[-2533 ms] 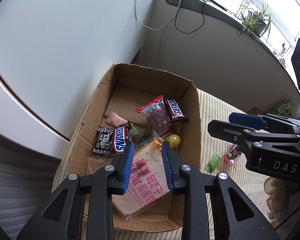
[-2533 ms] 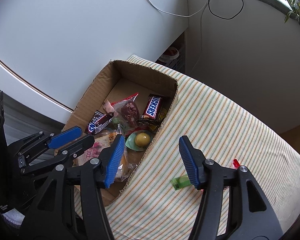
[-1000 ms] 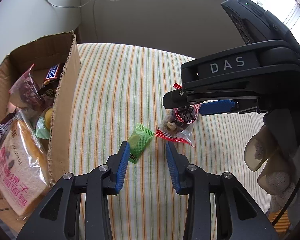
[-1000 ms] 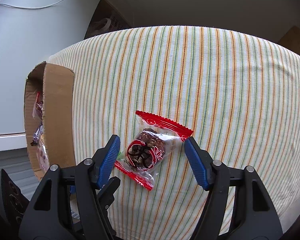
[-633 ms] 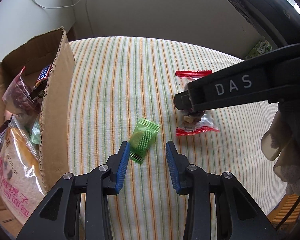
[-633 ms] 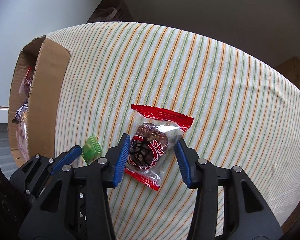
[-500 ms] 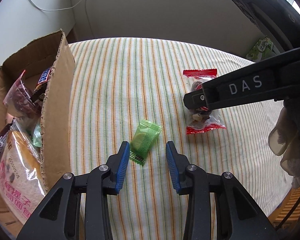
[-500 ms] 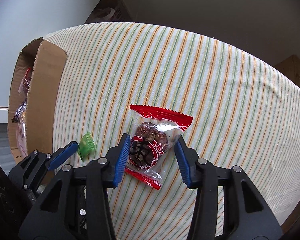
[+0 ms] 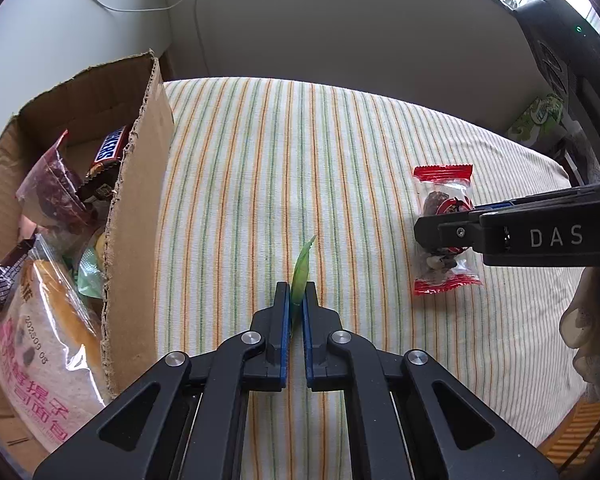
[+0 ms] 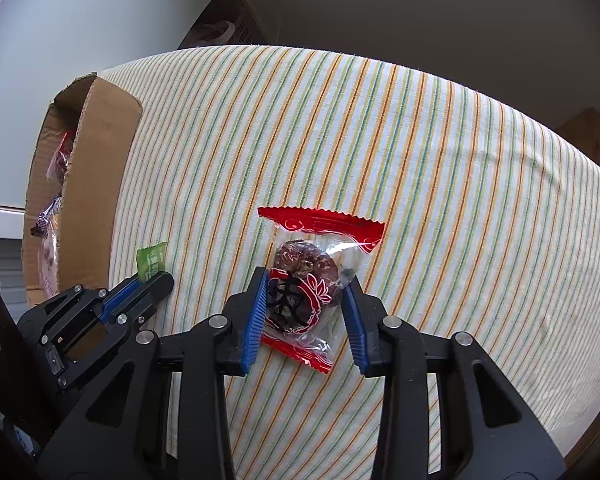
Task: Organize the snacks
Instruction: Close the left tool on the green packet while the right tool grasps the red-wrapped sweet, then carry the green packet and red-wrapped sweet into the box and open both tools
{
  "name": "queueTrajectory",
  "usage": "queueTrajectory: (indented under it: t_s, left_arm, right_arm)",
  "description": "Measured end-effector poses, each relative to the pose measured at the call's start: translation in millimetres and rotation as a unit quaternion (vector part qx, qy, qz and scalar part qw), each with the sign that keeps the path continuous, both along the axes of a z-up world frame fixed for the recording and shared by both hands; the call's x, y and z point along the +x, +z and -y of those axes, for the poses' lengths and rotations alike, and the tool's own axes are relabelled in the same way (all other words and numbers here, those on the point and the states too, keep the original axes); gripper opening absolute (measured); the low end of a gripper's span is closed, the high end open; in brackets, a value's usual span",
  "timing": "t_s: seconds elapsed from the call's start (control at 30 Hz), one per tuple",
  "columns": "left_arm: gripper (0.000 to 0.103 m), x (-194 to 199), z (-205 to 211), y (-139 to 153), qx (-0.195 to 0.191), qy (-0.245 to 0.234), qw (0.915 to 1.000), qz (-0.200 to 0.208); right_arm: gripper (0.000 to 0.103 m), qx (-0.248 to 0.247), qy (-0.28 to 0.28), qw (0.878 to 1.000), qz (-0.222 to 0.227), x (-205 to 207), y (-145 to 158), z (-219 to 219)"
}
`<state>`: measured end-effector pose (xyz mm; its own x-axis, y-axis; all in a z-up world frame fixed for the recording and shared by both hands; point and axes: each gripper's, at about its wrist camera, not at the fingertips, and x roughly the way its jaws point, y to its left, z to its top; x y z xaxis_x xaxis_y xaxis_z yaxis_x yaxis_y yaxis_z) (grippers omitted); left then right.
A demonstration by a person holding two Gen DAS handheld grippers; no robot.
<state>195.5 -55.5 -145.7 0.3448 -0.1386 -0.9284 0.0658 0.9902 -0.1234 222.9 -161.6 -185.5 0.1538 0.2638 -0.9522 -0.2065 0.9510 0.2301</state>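
**A:** ok so what's the layout, biggest stuff first?

**B:** striped tablecloth (image 9: 360, 128) covers the whole top. Cardboard box (image 9: 140, 184) sits on its left side, stuffed with snacks: a bagged bread loaf (image 9: 48, 364) at the near end, a Snickers bar (image 9: 110, 148) further back.

**A:** and the tongs?

**B:** right gripper (image 10: 305, 292) has just been closing and its blue pads are up against both sides of the red-ended snack packet (image 10: 312, 280), which lies on the cloth well right of the box. Looks squeezed, wrapper's bunched between them.

**A:** left one?

**B:** left gripper (image 9: 297, 304) is clamped together on the small green candy packet (image 9: 301, 272), pinched edge-on so it sticks up past the tips, over the cloth between the box and the red packet.
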Motion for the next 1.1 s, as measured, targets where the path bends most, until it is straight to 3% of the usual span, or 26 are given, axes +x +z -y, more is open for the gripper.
queueTrajectory:
  t_s: [0.23, 0.53, 0.7, 1.1]
  left_arm:
    - [0.004, -8, -37, 9, -0.028, 0.012, 0.9995, 0.003]
    - [0.004, -17, -42, 17, -0.045, 0.010, 0.9988, 0.016]
    - [0.004, -24, -51, 36, -0.058, 0.016, 0.9978, 0.028]
    - [0.004, -35, -82, 76, -0.061, 0.032, 0.9960, 0.057]
  right_arm:
    - [0.036, 0.015, -0.001, 1.000, 0.011, -12, 8, 9]
    - [0.036, 0.019, 0.010, 0.999, 0.029, -20, 28, 11]
    - [0.036, 0.022, 0.019, 0.999, 0.042, -32, 48, 7]
    - [0.036, 0.036, 0.052, 0.996, 0.064, -42, 87, -41]
